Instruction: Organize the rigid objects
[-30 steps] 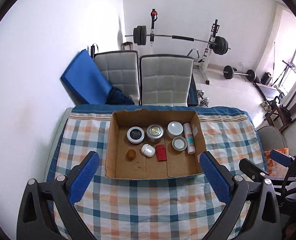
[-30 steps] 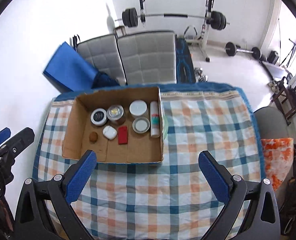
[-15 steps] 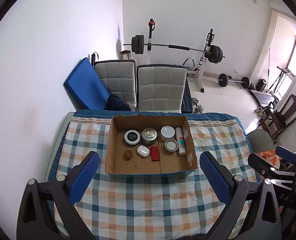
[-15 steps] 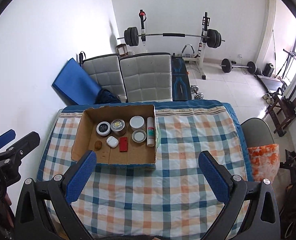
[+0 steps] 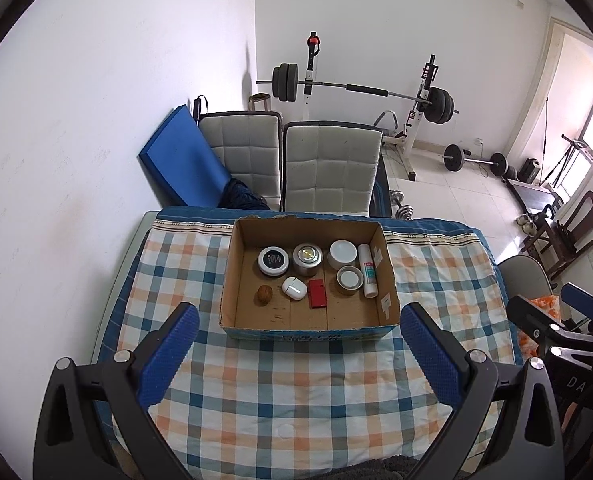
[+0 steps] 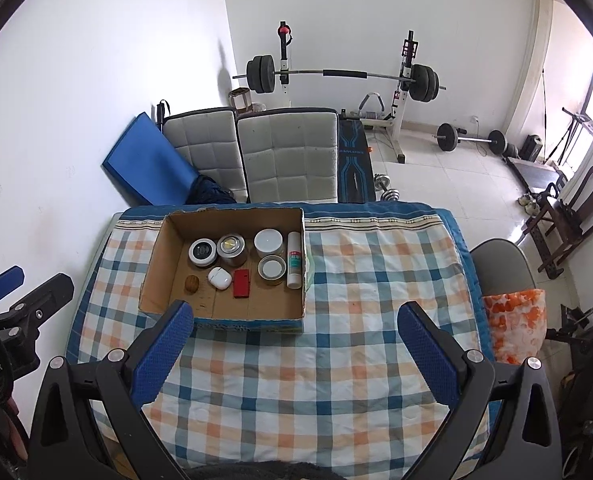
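A cardboard box point(image 5: 388, 280) point(image 6: 156, 264) sits on the far half of the checked tablecloth. It holds a black-lidded jar point(image 5: 273, 261), a metal tin point(image 5: 307, 258), a white jar point(image 5: 342, 253), a small open tin point(image 5: 349, 279), a white tube point(image 5: 367, 270), a white earbud case point(image 5: 294, 288), a red flat case point(image 5: 317, 293) and a walnut point(image 5: 264, 294). My left gripper point(image 5: 298, 352) is open and empty, high above the table's near half. My right gripper point(image 6: 294, 350) is open and empty, likewise held back from the box.
The table point(image 5: 296, 392) stands against the left wall, with two grey padded chairs point(image 5: 328, 168) and a blue mat point(image 5: 184, 164) behind it. A weight bench and barbell point(image 5: 360, 92) stand further back. A grey chair with an orange cloth point(image 6: 512, 312) is at the table's right.
Both grippers have pulled up and back from the box, so the box looks smaller and more of the room shows. Both stay open and empty.
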A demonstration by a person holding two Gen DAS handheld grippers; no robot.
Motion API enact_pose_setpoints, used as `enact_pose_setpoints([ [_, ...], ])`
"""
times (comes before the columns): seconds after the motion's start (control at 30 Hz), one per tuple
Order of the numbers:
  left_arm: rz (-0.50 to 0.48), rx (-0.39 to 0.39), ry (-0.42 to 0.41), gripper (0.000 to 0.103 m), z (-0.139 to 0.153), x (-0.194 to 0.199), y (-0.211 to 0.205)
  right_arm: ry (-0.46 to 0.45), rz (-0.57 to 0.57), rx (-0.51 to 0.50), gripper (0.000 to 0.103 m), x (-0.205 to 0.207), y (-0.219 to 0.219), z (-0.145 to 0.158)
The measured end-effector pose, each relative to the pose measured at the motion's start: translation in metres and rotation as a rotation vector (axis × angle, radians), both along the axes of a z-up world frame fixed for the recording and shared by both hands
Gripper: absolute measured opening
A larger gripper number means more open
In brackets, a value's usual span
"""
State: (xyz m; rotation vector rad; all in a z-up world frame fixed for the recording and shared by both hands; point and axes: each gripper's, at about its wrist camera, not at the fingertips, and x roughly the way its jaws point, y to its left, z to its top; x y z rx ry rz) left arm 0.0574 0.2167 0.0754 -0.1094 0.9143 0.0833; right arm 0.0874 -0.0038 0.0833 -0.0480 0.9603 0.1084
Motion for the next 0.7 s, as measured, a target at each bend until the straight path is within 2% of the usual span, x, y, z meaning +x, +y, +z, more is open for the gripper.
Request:
enact_pose_setpoints([
  [0.7, -0.011, 0.012, -0.008, 0.103, 0.0048, -0.0001, 0.0003, -0.032, -0.047, -0.025, 0.103, -0.0059, 0.0036, 0.0056],
])
